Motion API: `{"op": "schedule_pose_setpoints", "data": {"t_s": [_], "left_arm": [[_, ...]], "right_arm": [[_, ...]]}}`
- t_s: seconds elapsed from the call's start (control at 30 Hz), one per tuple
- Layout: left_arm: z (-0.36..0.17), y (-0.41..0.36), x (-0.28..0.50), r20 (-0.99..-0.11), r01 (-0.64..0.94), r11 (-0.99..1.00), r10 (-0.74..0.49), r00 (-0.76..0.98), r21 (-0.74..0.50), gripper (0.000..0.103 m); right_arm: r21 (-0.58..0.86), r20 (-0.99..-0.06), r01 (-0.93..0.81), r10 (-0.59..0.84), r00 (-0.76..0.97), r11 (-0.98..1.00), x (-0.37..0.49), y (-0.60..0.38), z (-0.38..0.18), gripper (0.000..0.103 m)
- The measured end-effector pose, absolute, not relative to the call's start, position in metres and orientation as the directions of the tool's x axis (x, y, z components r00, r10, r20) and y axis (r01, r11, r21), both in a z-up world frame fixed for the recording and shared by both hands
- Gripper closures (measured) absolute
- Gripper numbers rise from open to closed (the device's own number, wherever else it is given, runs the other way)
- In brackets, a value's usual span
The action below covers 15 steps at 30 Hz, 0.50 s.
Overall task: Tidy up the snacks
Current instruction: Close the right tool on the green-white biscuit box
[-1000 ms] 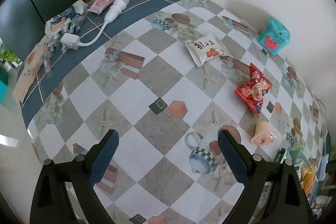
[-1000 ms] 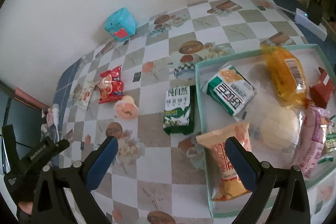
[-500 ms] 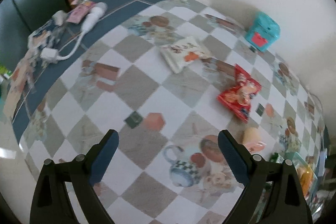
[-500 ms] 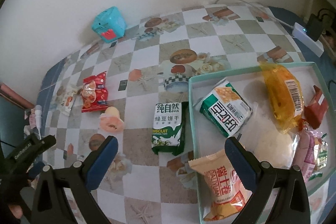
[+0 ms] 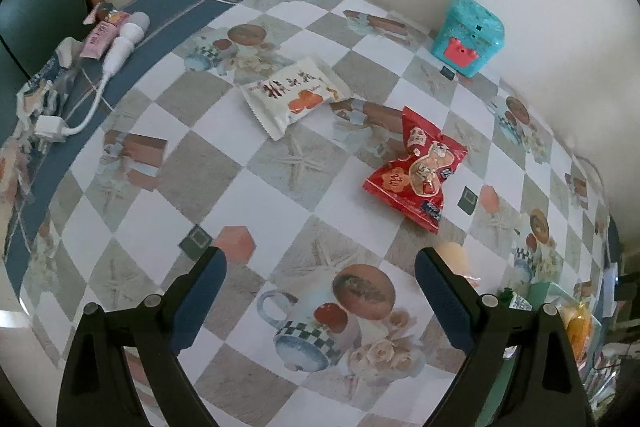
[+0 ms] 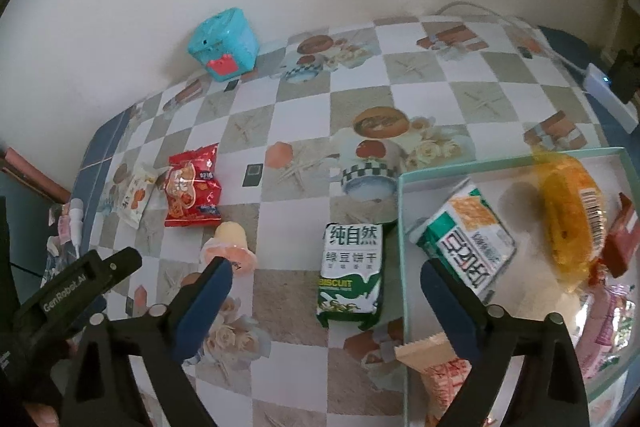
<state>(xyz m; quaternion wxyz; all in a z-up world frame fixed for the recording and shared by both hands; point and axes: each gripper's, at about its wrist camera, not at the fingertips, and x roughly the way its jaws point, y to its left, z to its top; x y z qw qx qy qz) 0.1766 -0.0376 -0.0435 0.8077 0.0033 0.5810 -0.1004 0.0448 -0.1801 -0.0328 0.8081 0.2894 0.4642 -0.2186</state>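
Observation:
My left gripper [image 5: 319, 255] hangs open above the checked tablecloth with nothing between its fingers. Beyond it lie a white snack packet [image 5: 294, 95] and a red snack packet [image 5: 418, 169]. A peach jelly cup [image 5: 454, 261] sits just behind the right finger. My right gripper [image 6: 326, 265] is above a green biscuit pack [image 6: 352, 275] that lies on the table beside the tray [image 6: 402, 227]. Its jaws are closing, and the pads do not touch the pack. The tray holds a green-and-white cracker pack [image 6: 468, 239], an orange bag [image 6: 572, 219] and several other snacks.
A teal toy box [image 5: 468, 41] stands against the wall. A white cable with its plug [image 5: 50, 127] and a pink tube [image 5: 102, 37] lie on the blue border at the table's left end. A white power strip [image 6: 608, 95] lies at the far right.
The left gripper has slid right, bringing the white and red packets and the jelly cup nearer. The right gripper has moved left over the green biscuit pack, and its fingers stand slightly closer together.

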Motion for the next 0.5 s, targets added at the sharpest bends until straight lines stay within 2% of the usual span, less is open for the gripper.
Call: {"op": "schedule_pose_setpoints", "data": {"t_s": [0.33, 0.5], "left_arm": [[-0.049, -0.047, 0.183, -0.940, 0.195, 0.968, -0.208, 0.269, -0.158, 0.008], [-0.057, -0.060, 0.183, -0.945, 0.241, 0.952, -0.241, 0.221, -0.186, 0.008]], "right_arm": [[0.282, -0.893, 0.597, -0.022, 0.449, 0.751, 0.057, -0.175, -0.050, 0.032], [0.247, -0.911, 0.625, -0.042, 0.410, 0.740, 0.056, -0.180, -0.059, 0.036]]}}
